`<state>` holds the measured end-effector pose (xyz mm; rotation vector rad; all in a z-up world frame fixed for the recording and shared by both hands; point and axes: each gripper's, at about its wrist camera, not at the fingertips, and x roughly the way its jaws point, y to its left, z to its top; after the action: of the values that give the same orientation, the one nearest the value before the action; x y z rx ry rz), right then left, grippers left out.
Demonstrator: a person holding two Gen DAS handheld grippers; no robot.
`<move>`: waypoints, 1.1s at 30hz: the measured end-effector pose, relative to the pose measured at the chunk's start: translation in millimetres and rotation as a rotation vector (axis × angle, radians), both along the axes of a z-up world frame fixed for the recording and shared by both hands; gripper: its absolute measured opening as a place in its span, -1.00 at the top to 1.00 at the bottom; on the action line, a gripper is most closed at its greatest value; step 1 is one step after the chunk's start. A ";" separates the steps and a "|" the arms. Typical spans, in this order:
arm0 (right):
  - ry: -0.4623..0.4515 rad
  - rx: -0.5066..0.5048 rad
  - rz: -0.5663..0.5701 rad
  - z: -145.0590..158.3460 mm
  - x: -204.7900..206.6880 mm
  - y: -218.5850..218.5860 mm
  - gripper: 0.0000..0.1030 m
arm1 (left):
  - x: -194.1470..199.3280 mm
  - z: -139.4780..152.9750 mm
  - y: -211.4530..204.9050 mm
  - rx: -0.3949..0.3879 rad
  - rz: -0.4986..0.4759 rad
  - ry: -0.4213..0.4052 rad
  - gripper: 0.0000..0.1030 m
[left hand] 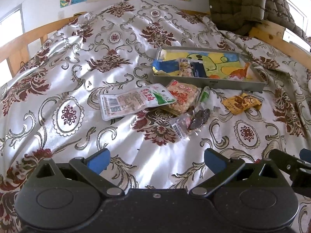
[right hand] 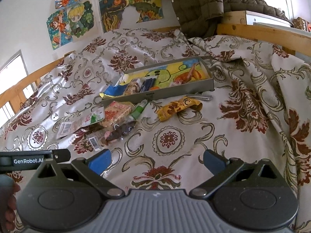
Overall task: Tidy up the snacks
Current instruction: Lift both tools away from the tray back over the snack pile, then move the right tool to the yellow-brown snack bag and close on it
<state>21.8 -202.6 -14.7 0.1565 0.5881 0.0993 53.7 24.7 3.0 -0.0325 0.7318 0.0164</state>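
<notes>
A shallow grey tray (left hand: 229, 85) (right hand: 175, 92) with a colourful drawing as lining lies on the bed, and a few snack packets lie at its left end. In front of it lie loose snacks: a white and green pouch (left hand: 134, 101) (right hand: 81, 123), a rice cracker pack (left hand: 180, 99) (right hand: 118, 111), a small green packet (left hand: 205, 95) (right hand: 139, 109), a clear bag of dark pieces (left hand: 191, 121) (right hand: 116, 134) and a yellow packet (left hand: 241, 102) (right hand: 177, 106). My left gripper (left hand: 156, 162) and right gripper (right hand: 156, 162) both hover open and empty, short of the snacks.
A patterned satin bedspread (left hand: 77, 73) (right hand: 243, 104) covers the bed. Wooden rails (left hand: 29, 35) (right hand: 262, 33) run along both sides. A quilted jacket (left hand: 243, 3) (right hand: 204, 2) hangs at the far right. Posters (right hand: 73, 23) are on the wall.
</notes>
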 end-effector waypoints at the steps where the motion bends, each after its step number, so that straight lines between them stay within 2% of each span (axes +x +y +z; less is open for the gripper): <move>1: 0.003 0.000 0.000 -0.8 0.8 0.1 -0.99 | 1.7 -0.6 -0.5 0.006 -0.005 0.001 -0.99; 6: 0.016 0.044 0.027 -3.9 4.3 -2.7 -0.99 | 15.7 -4.2 -1.6 0.031 -0.053 0.020 -0.99; 16: 0.007 0.010 0.019 -9.7 25.2 -7.6 -0.99 | 61.4 -7.1 8.2 0.051 -0.148 0.013 -0.99; 20: 0.019 -0.007 0.053 -14.3 43.5 -3.8 -0.99 | 76.4 -5.7 6.1 0.068 -0.255 -0.014 -0.99; 24: 0.000 0.000 0.116 -14.7 69.4 3.0 -0.99 | 86.8 0.1 -0.9 0.216 -0.451 -0.025 -0.99; 27: -0.012 -0.019 0.120 -14.7 90.3 7.9 -0.99 | 91.5 4.2 -5.6 0.285 -0.532 -0.053 -0.99; 30: 0.000 -0.014 0.109 -17.5 109.5 7.5 -0.99 | 98.6 5.2 -7.8 0.271 -0.568 -0.053 -0.99; 33: 0.027 -0.003 0.098 -23.2 130.3 4.7 -0.99 | 106.3 1.9 -8.1 0.237 -0.586 -0.015 -0.99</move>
<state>152.0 -197.9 -37.9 0.1262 0.6232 0.1915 160.0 16.6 5.0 0.4083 0.6983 -0.4554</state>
